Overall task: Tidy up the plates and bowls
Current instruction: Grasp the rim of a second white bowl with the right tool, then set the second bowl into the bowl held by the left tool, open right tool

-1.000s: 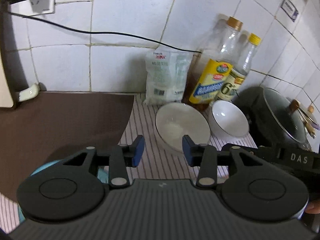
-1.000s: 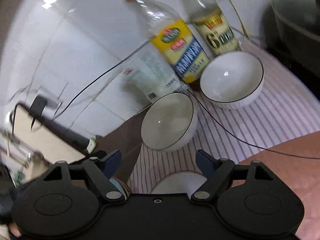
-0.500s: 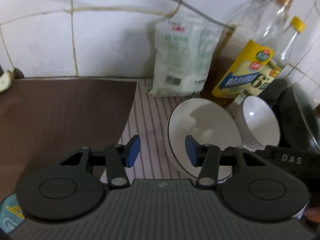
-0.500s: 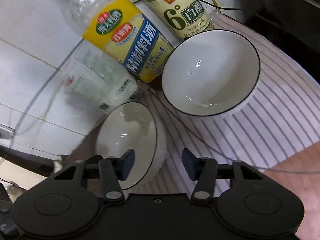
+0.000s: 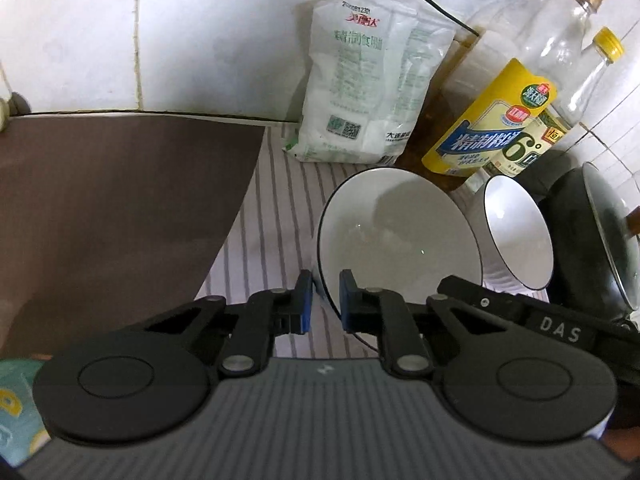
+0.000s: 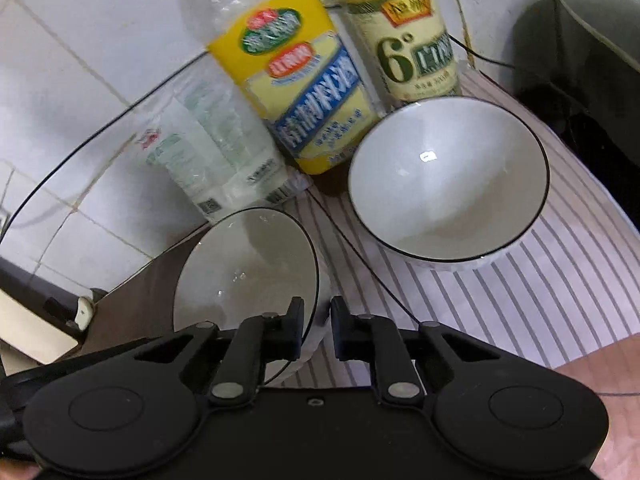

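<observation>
on the striped cloth [image 5: 276, 216] by the tiled wall, both grippers have just been closing on the same white bowl [image 5: 400, 236], the nearer of two with a thin dark rim. the left gripper [image 5: 324, 300] has one blue pad outside the wall and one inside the rim at the bowl's near left edge; the right gripper [image 6: 316, 328] pinches the rim on the opposite side, one finger inside, one outside. so each pair of jaws is pressed onto the rim, not spread.

the step in hand looks like the grasp itself, with the bowl tilted, perhaps partly off the cloth. next, i judge, comes a level lift by both hands together, then carrying it over the second bowl [image 6: 448, 180] to nest it, keeping clear of the cooking wine bottle [image 6: 304, 92], the vinegar bottle [image 6: 408, 48] and the thin black cord [image 6: 360, 264] lying across the cloth between the bowls.

the left view alone shows the dark pot with its glass lid [image 5: 600, 240] just beside the second bowl, the brown mat [image 5: 112, 208], and the salt bag [image 5: 368, 92] in full. the right view alone shows the second bowl's open inside and the cord on the cloth.
</observation>
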`<control>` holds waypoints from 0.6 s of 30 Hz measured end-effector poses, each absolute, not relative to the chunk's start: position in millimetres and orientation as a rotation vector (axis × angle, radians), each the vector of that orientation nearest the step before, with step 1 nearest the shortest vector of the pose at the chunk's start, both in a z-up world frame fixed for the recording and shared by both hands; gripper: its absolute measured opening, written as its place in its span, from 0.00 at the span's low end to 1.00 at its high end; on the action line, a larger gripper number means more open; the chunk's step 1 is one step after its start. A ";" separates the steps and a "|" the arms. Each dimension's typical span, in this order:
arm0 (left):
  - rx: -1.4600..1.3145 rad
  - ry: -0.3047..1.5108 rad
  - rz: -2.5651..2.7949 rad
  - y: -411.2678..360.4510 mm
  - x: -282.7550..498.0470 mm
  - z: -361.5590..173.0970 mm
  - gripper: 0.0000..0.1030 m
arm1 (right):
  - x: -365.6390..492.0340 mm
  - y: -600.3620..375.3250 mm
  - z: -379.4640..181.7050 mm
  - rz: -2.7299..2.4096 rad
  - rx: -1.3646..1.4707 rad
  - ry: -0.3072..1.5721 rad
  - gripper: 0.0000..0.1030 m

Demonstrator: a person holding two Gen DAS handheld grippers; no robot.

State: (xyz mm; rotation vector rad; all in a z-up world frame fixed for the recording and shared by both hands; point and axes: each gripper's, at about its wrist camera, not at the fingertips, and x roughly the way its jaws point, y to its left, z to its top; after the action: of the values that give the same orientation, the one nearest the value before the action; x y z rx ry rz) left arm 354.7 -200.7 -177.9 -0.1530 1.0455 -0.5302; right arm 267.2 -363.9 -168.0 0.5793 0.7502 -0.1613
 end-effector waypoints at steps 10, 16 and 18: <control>-0.095 0.985 -0.531 -180.4 309.7 -135.6 0.13 | 225.2 -343.8 -136.6 -0.124 0.547 0.715 0.17; -0.092 0.981 -0.564 -165.3 280.1 -108.2 0.13 | 186.5 -332.0 -111.8 -0.100 0.512 0.660 0.17; -0.079 0.974 -0.571 -162.4 268.5 -101.2 0.13 | 174.4 -329.5 -106.9 -0.098 0.510 0.650 0.17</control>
State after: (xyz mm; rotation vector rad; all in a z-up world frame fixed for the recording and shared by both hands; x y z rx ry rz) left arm 268.5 -162.4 -101.2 -0.0786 0.9742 -0.5714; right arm 174.4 -329.5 -106.9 0.5096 0.6497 -0.0977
